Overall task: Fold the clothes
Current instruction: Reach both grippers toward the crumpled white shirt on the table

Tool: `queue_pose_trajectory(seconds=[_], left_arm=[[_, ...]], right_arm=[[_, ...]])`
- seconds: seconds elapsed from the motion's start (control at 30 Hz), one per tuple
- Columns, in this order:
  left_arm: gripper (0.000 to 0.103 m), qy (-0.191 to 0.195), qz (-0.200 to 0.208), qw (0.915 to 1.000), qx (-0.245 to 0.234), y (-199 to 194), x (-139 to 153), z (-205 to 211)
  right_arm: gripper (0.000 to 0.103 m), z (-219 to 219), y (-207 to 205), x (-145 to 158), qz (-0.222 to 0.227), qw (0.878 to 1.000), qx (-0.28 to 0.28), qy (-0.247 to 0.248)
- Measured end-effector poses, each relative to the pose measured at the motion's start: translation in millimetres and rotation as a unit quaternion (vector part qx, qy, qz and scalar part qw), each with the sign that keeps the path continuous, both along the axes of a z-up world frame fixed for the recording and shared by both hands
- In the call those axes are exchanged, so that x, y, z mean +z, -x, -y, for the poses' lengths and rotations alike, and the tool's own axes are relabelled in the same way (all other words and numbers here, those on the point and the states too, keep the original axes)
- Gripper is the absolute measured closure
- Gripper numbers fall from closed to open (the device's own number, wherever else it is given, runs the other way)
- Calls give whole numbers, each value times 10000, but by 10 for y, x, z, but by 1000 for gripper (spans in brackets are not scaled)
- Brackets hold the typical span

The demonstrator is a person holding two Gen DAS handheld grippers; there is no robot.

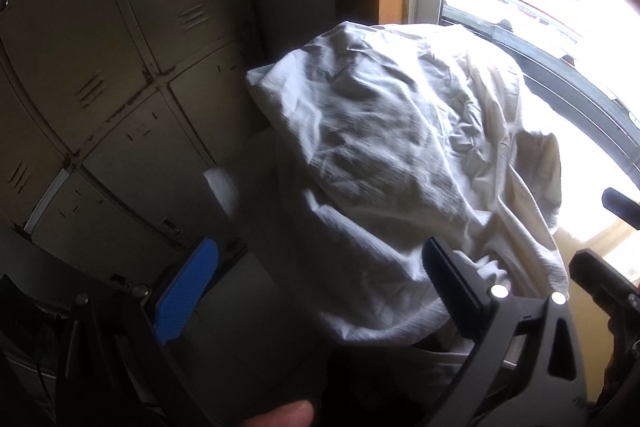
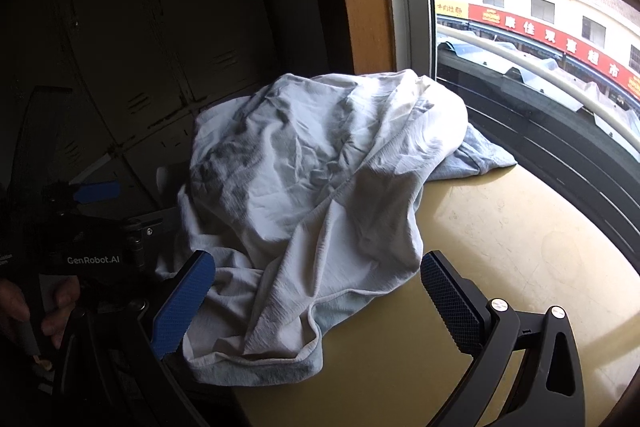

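Observation:
A crumpled pale grey-white garment (image 2: 320,187) lies heaped on the yellowish table (image 2: 500,247), bunched up toward the window. My right gripper (image 2: 316,301) stands open at the near edge of the heap. The garment's hem lies between its blue pads (image 2: 184,303), and neither pad presses on it. In the left wrist view the same garment (image 1: 392,163) fills the middle. My left gripper (image 1: 320,291) is open at the heap's left side, with cloth by its right finger and nothing pinched. Its blue pad (image 2: 98,191) also shows at the left of the right wrist view.
Dark metal lockers (image 1: 120,67) stand close behind and to the left of the table. A wood-framed window (image 2: 520,67) with horizontal rails runs along the table's right side. A hand (image 2: 60,299) holds the left gripper's handle. Bare tabletop lies to the right of the heap.

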State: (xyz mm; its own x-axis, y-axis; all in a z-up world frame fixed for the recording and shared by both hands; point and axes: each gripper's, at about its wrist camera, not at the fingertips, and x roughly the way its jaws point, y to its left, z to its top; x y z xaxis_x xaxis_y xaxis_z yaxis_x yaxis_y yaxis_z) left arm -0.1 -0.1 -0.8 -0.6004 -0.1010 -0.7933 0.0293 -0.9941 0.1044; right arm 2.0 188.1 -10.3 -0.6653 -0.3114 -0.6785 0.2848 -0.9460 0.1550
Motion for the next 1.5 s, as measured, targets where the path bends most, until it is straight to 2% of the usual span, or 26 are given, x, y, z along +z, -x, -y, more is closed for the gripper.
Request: queue_pose_trajectory(seconds=[0.4, 0.57, 1.03, 1.13, 1.23, 1.4, 1.5], left_arm=[[0, -27, 23, 10000, 51, 68, -54, 196], [0, -72, -14, 9999, -86, 155, -83, 213], [0, -36, -107, 9991, -408, 484, -92, 260], [0, -61, -118, 9986, -511, 538, -135, 273], [0, -70, -30, 9985, -548, 555, -226, 281], [0, -201, 204, 9978, -605, 578, -346, 345], [0, -252, 209, 9974, -640, 592, -348, 364]], right_arm=[[0, 137, 170, 46, -40, 9999, 43, -126], [0, 167, 239, 42, -48, 9997, -130, -210], [0, 201, 451, 14, 45, 9991, -417, -68], [0, 169, 526, -51, 240, 9987, -449, -21], [0, 116, 627, -180, 633, 9967, -512, 63], [0, 145, 778, -388, 1110, 9925, -491, -173], [0, 221, 855, -543, 1406, 9869, -504, -605]])
